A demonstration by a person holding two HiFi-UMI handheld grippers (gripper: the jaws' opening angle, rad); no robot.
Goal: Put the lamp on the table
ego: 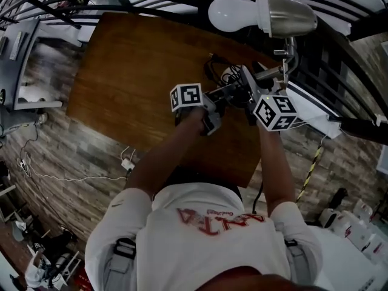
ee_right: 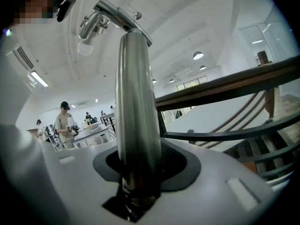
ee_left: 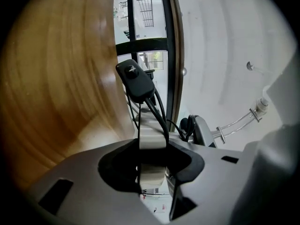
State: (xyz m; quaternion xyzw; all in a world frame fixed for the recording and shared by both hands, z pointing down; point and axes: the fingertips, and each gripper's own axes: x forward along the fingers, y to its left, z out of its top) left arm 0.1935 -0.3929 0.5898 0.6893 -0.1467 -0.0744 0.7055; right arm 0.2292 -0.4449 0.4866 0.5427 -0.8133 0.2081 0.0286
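Head view: lamp (ego: 267, 17) is held in the air above the wooden table (ego: 133, 71), not yet set down. Left gripper view: left gripper (ee_left: 152, 165) is clamped on the lamp's pale edge, likely its base, with the cord switch (ee_left: 136, 81) loose. Right gripper view: right gripper (ee_right: 138, 182) is clamped on the metal stem (ee_right: 136, 102). Best to lower it level and release only once the base sits flat.

Lamp (ego: 282, 16): one, with a metal shade
Bulb (ego: 231, 14): one, white, in the shade
Surface (ego: 133, 71): one, brown wood
Grippers: two, the left gripper (ee_left: 152, 170) and the right gripper (ee_right: 138, 177)
Marker cubes: two, one on the left (ego: 186, 97), one on the right (ego: 274, 112)
Cable switch (ee_left: 136, 81): one, black
White plug (ego: 127, 162) on the floor: one
People in the background (ee_right: 63, 120): at least three, small and far off
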